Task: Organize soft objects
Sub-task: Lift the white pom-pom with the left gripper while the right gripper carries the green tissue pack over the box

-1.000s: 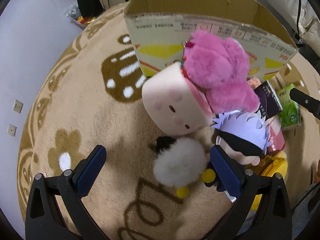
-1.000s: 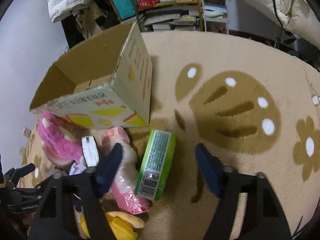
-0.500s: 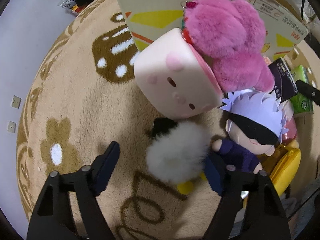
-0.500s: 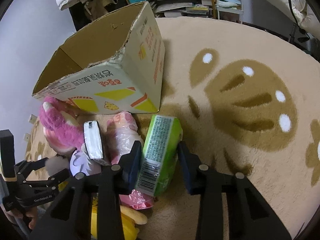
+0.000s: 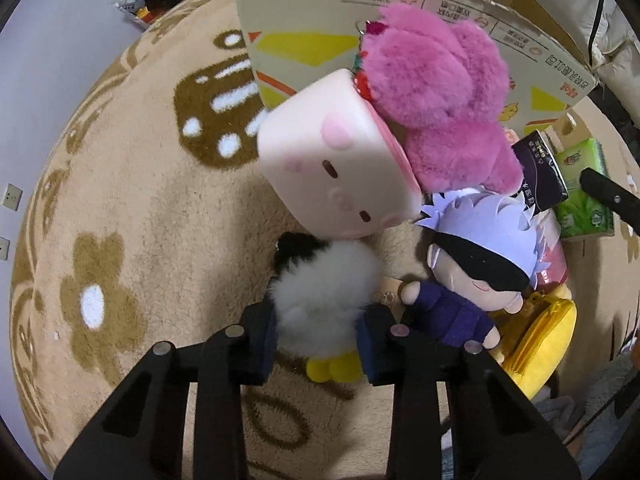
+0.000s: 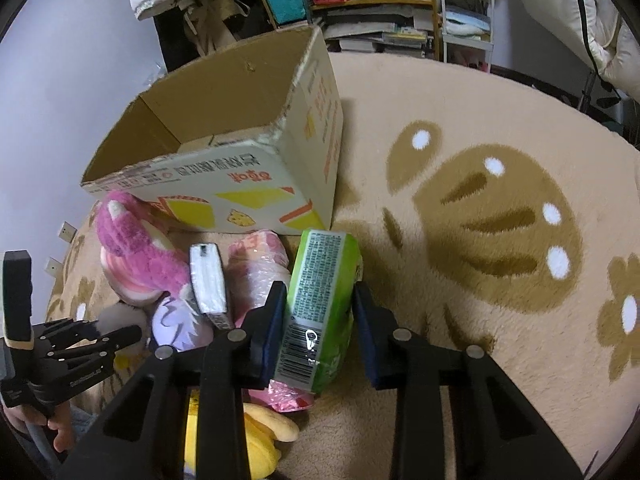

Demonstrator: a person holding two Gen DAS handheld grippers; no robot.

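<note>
Left tool (image 5: 320, 330) clenched on white fluffy plush (image 5: 326, 288), which lies on beige rug (image 5: 140, 220) btwn its fingers, just below pink cube plush (image 5: 336, 168). Right tool (image 6: 320, 332) grips green tissue pack (image 6: 320, 304) on the rug, near open cardboard box (image 6: 224, 152)

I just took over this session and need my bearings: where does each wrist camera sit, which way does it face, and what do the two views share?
Left wrist: rides the left gripper, looking down its fingers at the white fluffy plush between them, toward the cardboard box; only its own fingers show.
Right wrist: rides the right gripper, fingers around the green tissue pack on the carpet; the left gripper shows lower left.
Shared: cardboard box, pink plush, green tissue pack.
</note>
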